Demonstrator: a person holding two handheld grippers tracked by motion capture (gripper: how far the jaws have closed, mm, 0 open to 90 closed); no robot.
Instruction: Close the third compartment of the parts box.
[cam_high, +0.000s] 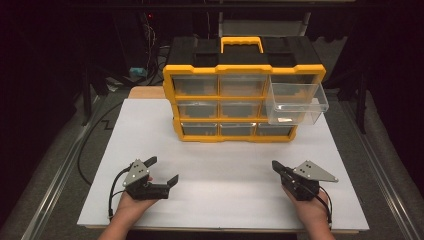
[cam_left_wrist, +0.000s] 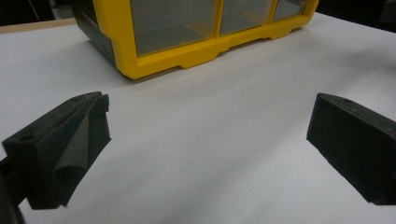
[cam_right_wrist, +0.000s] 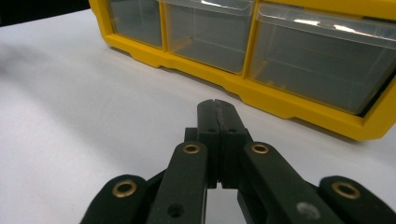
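A yellow and black organizer with rows of clear plastic drawers stands upright at the far side of a white tabletop. One drawer, the clear drawer at the right end of the top row, is pulled well out of its slot and hangs forward over the tabletop; something small and pale lies on its floor, too small to tell what. The other drawers sit flush in the frame.

A person holds a gripper in each hand near the front edge of the tabletop, well apart from the organizer. The left gripper has its jaws spread wide with nothing between them. The right gripper has its jaws pressed together on nothing, tips pointing toward the organizer.

Neither gripper touches anything, so this reads as a pause between steps, with the open drawer as the likely thing in hand. A next move would probably call for the right gripper to travel forward and up to the drawer front, then either push it squarely home or open to reach inside
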